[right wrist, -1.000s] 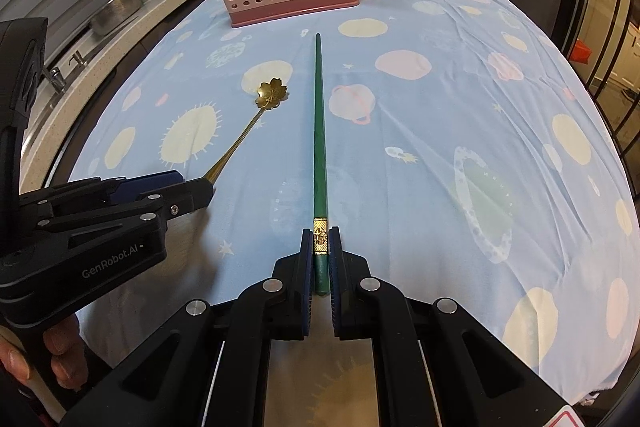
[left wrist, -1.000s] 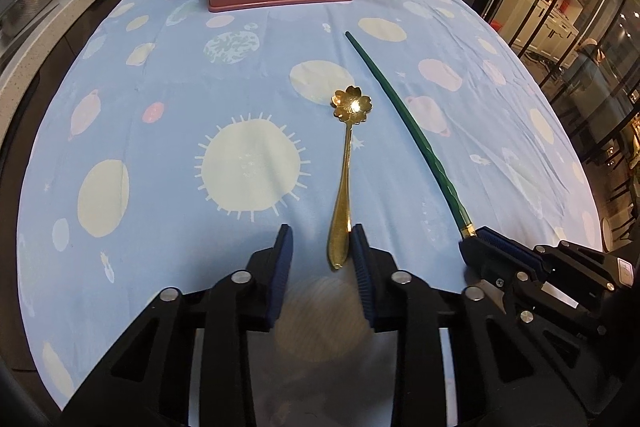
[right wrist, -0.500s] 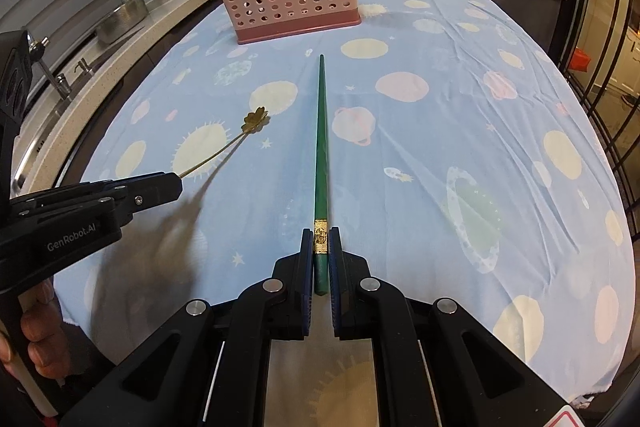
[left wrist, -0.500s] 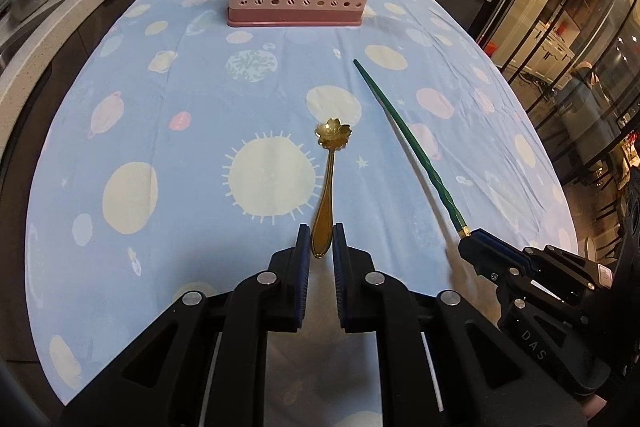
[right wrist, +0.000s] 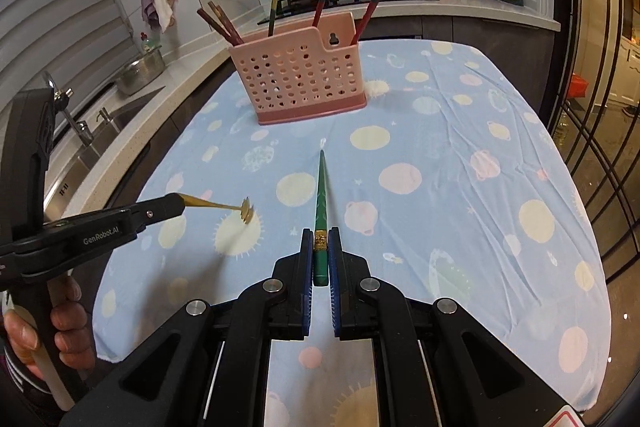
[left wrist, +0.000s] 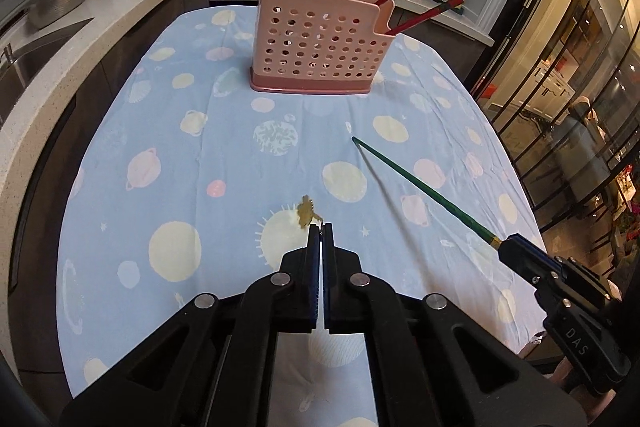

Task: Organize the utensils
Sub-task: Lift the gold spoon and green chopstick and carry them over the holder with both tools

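While both tools are loaded up, going left to right: the left hand-held gripper [left wrist: 321, 231] is pinched nearly shut on the handle end of one little gold spoon [right wrist: 224, 206], which hangs in the air above the blue planet-print cloth on the counter [right wrist: 500, 187], flower-shaped bowl sticking out front. Looks like thin stiff metal, super light and probably slick, so gripping right at the handle tip means it could pivot or slip if swung fast. I'd grab closer to mid-handle honestly.

Next over, the right hand-held gripper [right wrist: 320, 247] has its jaws closed on the thick end of one green chopstick [right wrist: 321, 195], right around the gold band, pointed tip aimed toward the holder and lifted off the cloth as far as I can tell. Rigid, light, long lever, so the tip will wobble; a grip by the fat end is fine for dropping it in point-first.

Pink perforated holder [right wrist: 300, 83] stands upright at the far end, one of it, already holding what I count as five chopsticks: two brown, one greenish, two red.
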Motion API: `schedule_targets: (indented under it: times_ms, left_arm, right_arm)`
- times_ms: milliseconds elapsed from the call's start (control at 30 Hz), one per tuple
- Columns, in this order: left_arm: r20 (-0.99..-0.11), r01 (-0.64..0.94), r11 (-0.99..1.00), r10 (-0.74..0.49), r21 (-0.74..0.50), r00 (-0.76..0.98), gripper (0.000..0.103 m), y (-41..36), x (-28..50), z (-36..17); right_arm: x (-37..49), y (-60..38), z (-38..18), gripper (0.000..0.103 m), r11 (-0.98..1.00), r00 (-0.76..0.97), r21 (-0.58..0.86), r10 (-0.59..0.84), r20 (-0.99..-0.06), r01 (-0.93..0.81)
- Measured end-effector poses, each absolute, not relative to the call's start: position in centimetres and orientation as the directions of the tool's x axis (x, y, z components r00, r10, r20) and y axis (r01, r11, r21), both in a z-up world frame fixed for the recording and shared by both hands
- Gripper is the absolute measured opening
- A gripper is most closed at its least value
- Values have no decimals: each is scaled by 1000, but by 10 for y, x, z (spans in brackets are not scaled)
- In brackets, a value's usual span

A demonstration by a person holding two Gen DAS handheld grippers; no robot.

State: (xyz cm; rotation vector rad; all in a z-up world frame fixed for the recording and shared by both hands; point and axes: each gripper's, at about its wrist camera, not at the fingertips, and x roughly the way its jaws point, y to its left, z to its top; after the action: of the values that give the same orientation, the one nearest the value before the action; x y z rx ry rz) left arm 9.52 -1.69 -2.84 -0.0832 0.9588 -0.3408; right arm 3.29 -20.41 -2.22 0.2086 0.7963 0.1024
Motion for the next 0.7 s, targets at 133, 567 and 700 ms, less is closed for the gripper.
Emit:
schedule_targets:
  times_ms: [133,567,700]
  left_arm:
    - [-783,252,944,-319,-213,534,0,-19,98,-25]
    - [-737,266,941,-330,-208,590,0,-17,111,16]
    - [-717,277,939,-337,-206,610,0,-17,120,32]
  right_arm:
    - [35,-207,-7,7,972,723,235,173,-669,-16]
    - [55,-220,45,7,962,799,271,192,-570,-38]
    - [63,-222,66,7,963,826,263,189,-532,-51]
